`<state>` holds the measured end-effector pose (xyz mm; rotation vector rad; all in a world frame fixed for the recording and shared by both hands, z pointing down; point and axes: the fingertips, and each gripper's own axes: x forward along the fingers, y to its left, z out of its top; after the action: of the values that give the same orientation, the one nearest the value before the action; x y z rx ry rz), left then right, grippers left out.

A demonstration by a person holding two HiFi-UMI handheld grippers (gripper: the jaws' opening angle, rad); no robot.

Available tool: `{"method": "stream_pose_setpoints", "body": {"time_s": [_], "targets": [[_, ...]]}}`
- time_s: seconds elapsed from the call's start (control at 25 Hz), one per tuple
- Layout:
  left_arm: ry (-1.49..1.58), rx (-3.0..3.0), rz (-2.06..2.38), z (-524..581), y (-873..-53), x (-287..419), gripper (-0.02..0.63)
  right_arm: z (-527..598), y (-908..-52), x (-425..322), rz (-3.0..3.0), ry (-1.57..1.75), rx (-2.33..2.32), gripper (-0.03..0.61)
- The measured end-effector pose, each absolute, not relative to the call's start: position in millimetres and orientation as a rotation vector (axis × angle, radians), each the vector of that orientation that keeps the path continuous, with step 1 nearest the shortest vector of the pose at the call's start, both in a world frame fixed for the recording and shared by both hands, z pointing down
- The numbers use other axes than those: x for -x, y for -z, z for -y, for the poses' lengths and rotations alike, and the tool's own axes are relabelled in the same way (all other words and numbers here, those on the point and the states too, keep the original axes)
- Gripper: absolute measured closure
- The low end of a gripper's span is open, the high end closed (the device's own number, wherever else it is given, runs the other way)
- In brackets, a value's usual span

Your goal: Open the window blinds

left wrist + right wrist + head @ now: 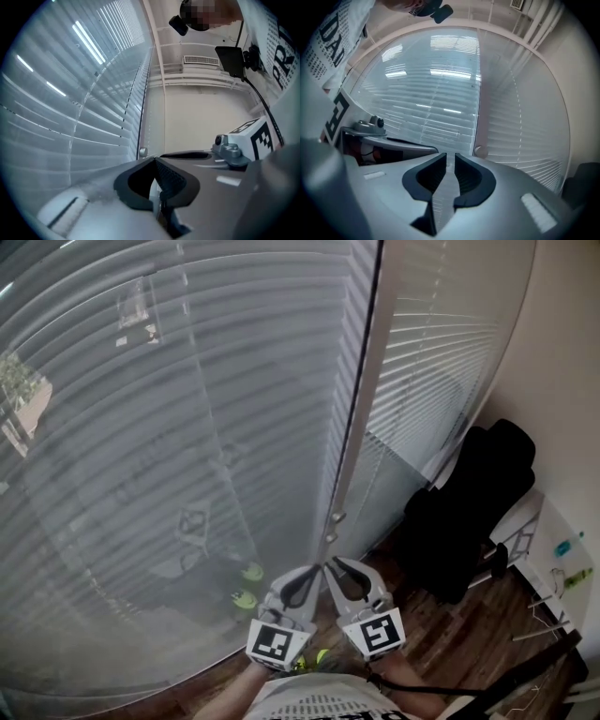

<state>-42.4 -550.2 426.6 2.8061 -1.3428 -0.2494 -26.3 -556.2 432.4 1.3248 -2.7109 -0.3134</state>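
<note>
Full-height window blinds (169,427) fill the left and centre of the head view, let down almost to the wooden floor (450,634). Their pale horizontal slats lie flat and shut, strung on thin vertical cords. Daylight filters through, and a dim patch of the outdoors shows at the far left edge.

A pale upright post (361,409) splits the window. A wide blind panel hangs to its left and a narrower one with the same closed slats to its right. Two small pull knobs (336,517) hang beside the post's lower end.

Just below them the two tools are held side by side, pointing at the window. The left hand-held gripper (154,160) is clenched, its jaws pressed tip to tip. The right hand-held gripper (449,155) is released, its jaws a narrow slit apart with only slats showing through.

A black chair (478,493) stands against the right-hand wall.
</note>
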Motion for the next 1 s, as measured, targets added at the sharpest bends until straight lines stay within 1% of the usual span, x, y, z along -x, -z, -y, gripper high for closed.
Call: {"method": "stream_pose_setpoints", "body": {"time_s": [0.04, 0.28, 0.4, 0.64, 0.76, 0.84, 0.92, 1.0], "targets": [[0.250, -2.804, 1.337, 552, -428, 44, 0.606, 559, -433, 27, 2.697, 0.327, -1.324, 0.508], [0.151, -2.820, 1.357, 550, -434, 58, 0.606, 569, -425, 24, 2.660, 0.393, -1.346, 0.498], [0.164, -2.793, 1.402, 558, -432, 61, 0.606, 583, -422, 19, 2.644, 0.436, -1.335, 0.457], [0.089, -2.797, 1.452, 569, -434, 60, 0.606, 609, -415, 12, 2.555, 0.545, -1.342, 0.457], [0.085, -2.792, 1.459, 572, -433, 54, 0.606, 620, -416, 9, 2.500, 0.593, -1.321, 0.439], [0.106, -2.780, 1.471, 574, -430, 50, 0.606, 623, -416, 8, 2.489, 0.628, -1.301, 0.439], [0.105, -2.776, 1.491, 578, -429, 48, 0.606, 623, -415, 8, 2.487, 0.668, -1.279, 0.454], [0.103, -2.771, 1.509, 584, -429, 45, 0.606, 622, -414, 10, 2.486, 0.717, -1.263, 0.451]]}}
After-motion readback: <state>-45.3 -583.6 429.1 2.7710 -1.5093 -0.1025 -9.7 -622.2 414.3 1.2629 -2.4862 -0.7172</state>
